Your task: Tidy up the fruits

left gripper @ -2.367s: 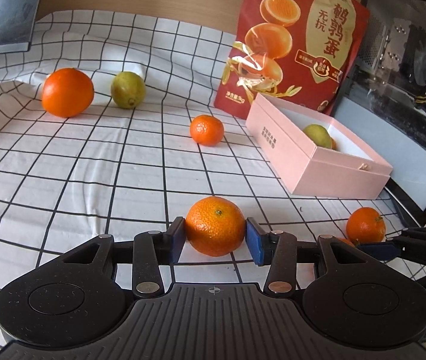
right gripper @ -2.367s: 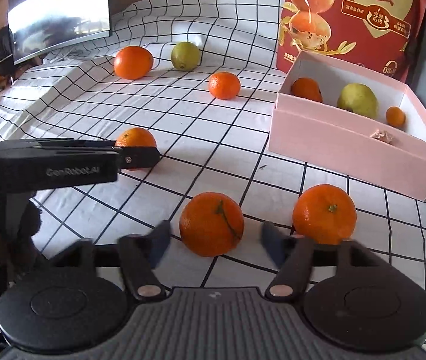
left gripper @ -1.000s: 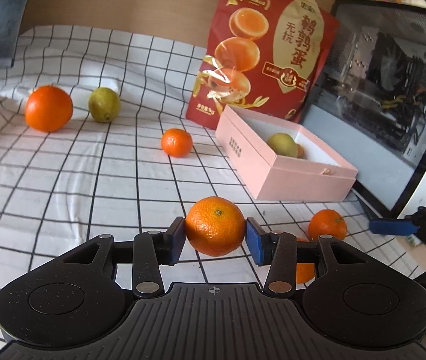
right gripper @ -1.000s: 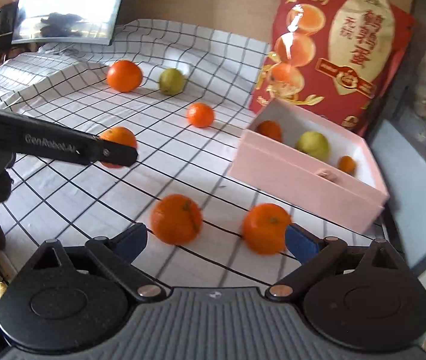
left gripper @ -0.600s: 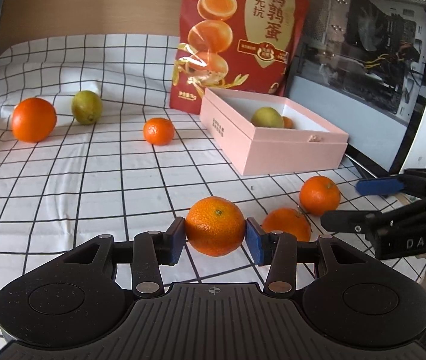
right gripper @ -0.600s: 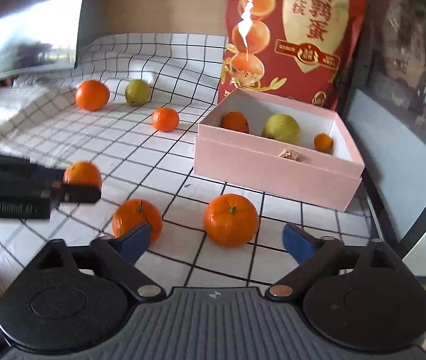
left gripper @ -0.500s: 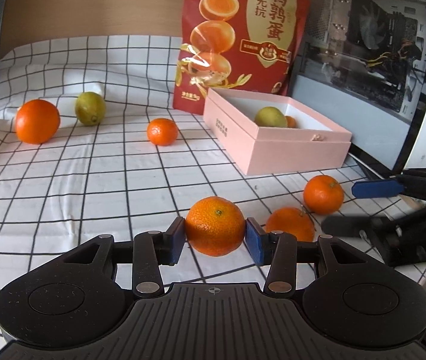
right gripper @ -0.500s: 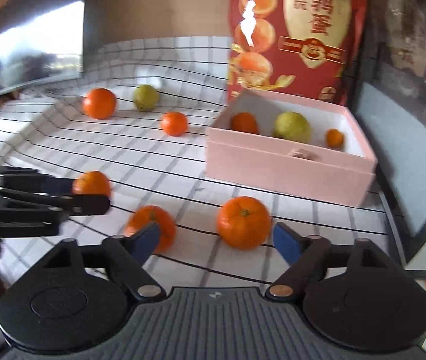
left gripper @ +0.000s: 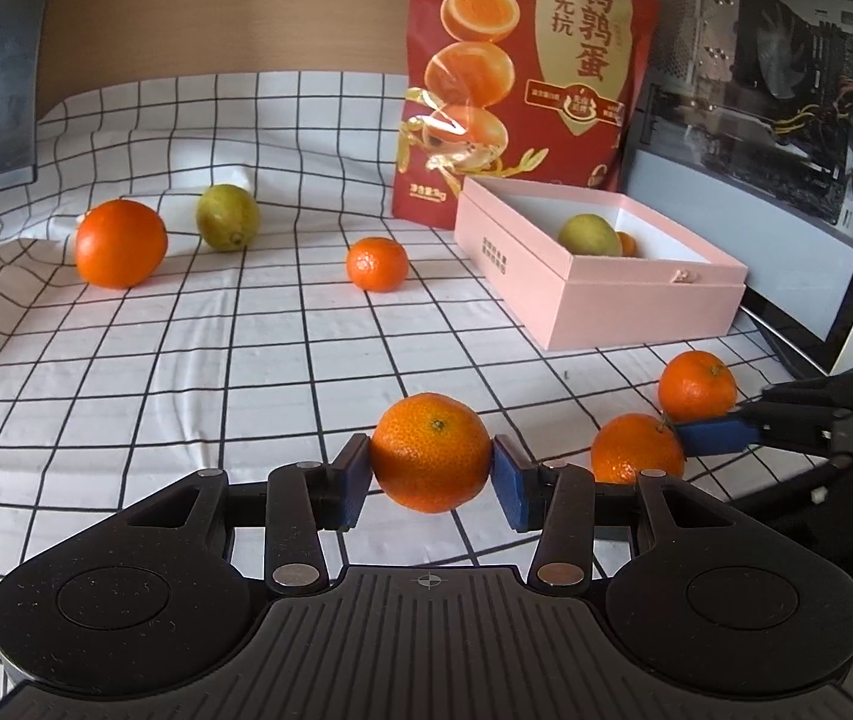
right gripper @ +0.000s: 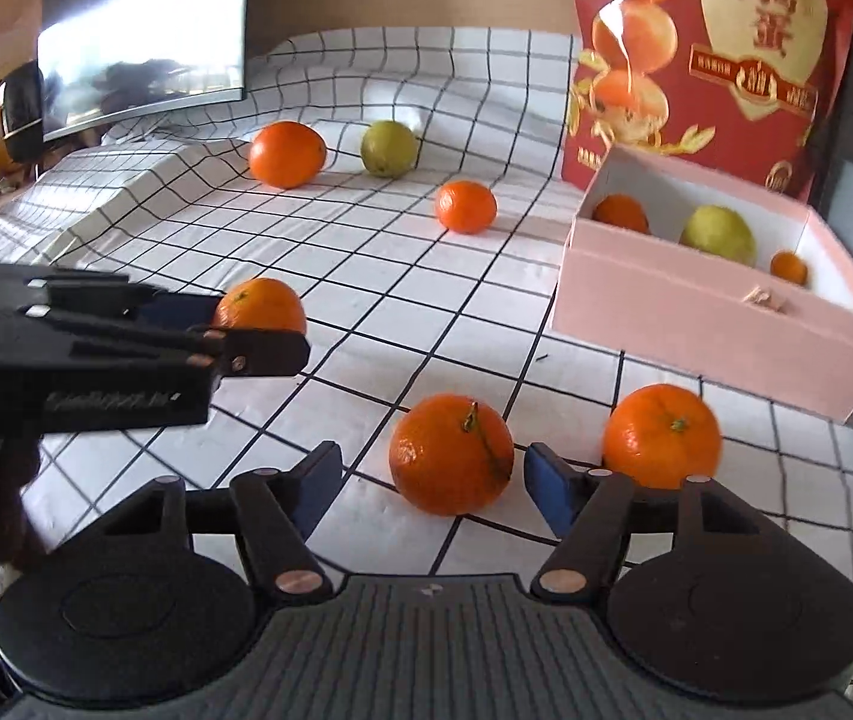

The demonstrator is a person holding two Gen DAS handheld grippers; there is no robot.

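The box (left gripper: 636, 294) sits toward the worktop's (left gripper: 186, 372) far right corner, before the bag (left gripper: 522, 84). Two mandarins (right gripper: 453, 462) lie near its front edge; three fruits (left gripper: 120, 243) lie toward the far left.

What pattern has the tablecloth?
The tablecloth is white with a black grid, clearest in the left wrist view.

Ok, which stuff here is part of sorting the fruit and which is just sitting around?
Job: tangerine in left hand-held gripper; stemmed tangerine between open right hand-held gripper; pink box; loose lemon.
Bystanders: red snack bag; monitor; PC case.
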